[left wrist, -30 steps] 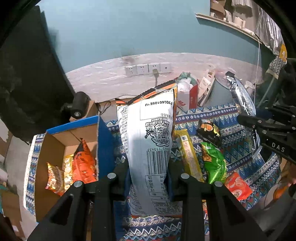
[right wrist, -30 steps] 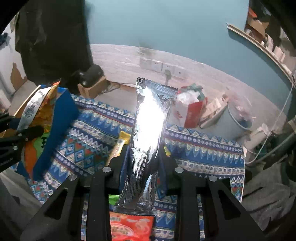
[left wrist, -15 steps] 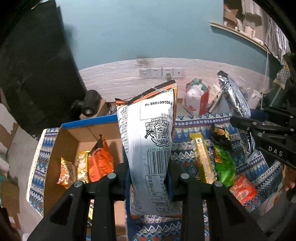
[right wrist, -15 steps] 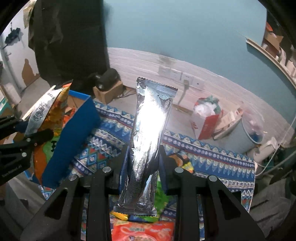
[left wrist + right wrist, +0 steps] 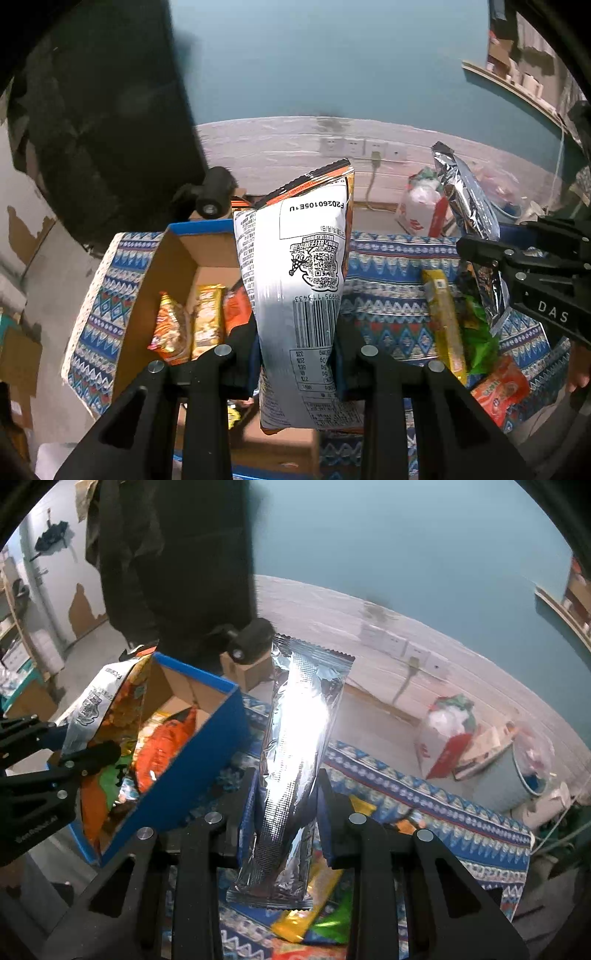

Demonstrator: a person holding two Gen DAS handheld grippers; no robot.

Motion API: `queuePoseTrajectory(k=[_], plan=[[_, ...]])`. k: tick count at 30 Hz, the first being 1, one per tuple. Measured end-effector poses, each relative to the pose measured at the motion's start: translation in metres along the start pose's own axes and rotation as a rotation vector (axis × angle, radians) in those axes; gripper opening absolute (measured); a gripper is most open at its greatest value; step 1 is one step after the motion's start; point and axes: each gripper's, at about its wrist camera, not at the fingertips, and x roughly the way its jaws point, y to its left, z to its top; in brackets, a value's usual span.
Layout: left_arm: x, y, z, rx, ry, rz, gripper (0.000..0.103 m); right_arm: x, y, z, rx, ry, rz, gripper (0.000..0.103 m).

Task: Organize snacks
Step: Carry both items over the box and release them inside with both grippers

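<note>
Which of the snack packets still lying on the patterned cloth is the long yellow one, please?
It is the narrow yellow packet, lying lengthwise on the patterned cloth, left of the green packet; the orange-red packet nearer the camera is shorter and wider.

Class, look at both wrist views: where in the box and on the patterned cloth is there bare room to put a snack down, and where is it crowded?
Bare cardboard shows in the box behind the standing packs. The cloth lies bare between the white bag and the yellow pack. Crowded: right of the yellow pack, around the green pack and red pack.
</note>
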Motion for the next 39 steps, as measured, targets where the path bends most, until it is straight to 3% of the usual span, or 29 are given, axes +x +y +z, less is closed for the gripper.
queuePoseTrajectory(k=[17, 32, 34, 39], plan=[[0.012, 0.071, -0.018, -0.111, 0.027, 0.11, 0.031, 0.037, 0.073, 0.028, -0.071, 0.023, 0.097, 0.028], [0.041, 0.114, -0.036, -0.218, 0.119, 0.123, 0.032, 0.071, 0.115, 0.035, -0.085, 0.083, 0.182, 0.028], [0.043, 0.116, -0.037, -0.227, 0.133, 0.124, 0.035, 0.074, 0.117, 0.035, -0.088, 0.088, 0.186, 0.028], [0.038, 0.119, -0.037, -0.226, 0.123, 0.149, 0.054, 0.079, 0.124, 0.037, -0.097, 0.095, 0.196, 0.028]])
